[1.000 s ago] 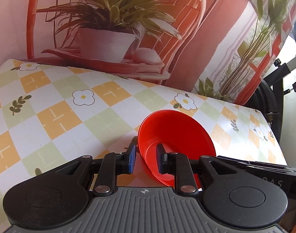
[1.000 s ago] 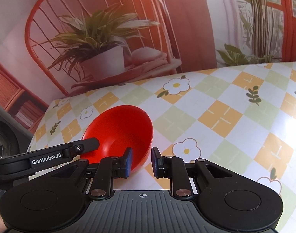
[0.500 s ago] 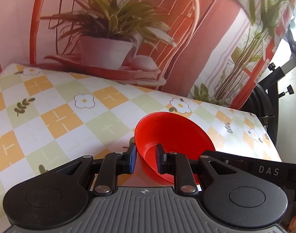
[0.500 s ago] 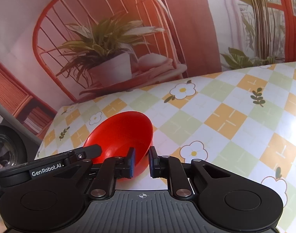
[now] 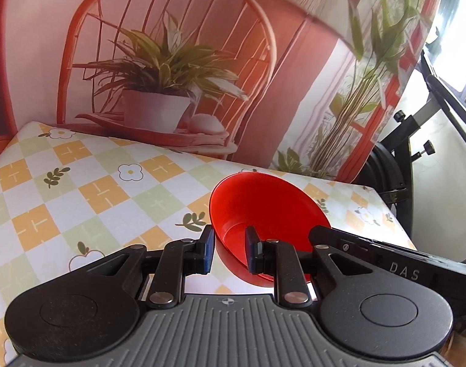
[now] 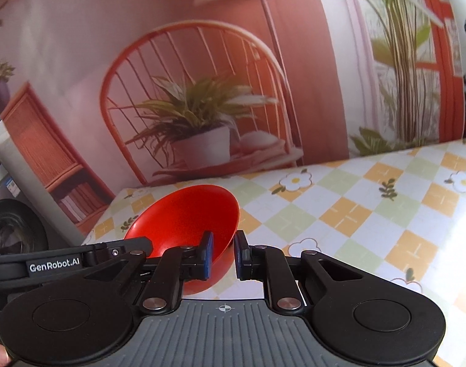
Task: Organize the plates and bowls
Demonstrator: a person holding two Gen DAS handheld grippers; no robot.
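Two grippers meet on one red bowl [image 5: 265, 208], and we hold it between them, tilted and lifted clear of the table [image 5: 80, 195]. Our left gripper [image 5: 229, 252] straddles the bowl's near rim: one blue-padded finger sits outside the wall, the other inside, and the wall runs between them, so we read it as clamped on the bowl. From the right wrist view the bowl [image 6: 187, 217] sits low and left of centre, its open side turned up and away toward the backdrop [image 6: 202, 76]. Our right gripper [image 6: 223, 255] has its left finger inside the bowl and its right finger outside, with the rim caught in the narrow gap; it too is gripping the bowl. Each view catches the other gripper's black arm reaching in from the side. Under the bowl the checked cloth with flowers lies bare. Behind it hangs the printed backdrop with a potted plant on a red chair.
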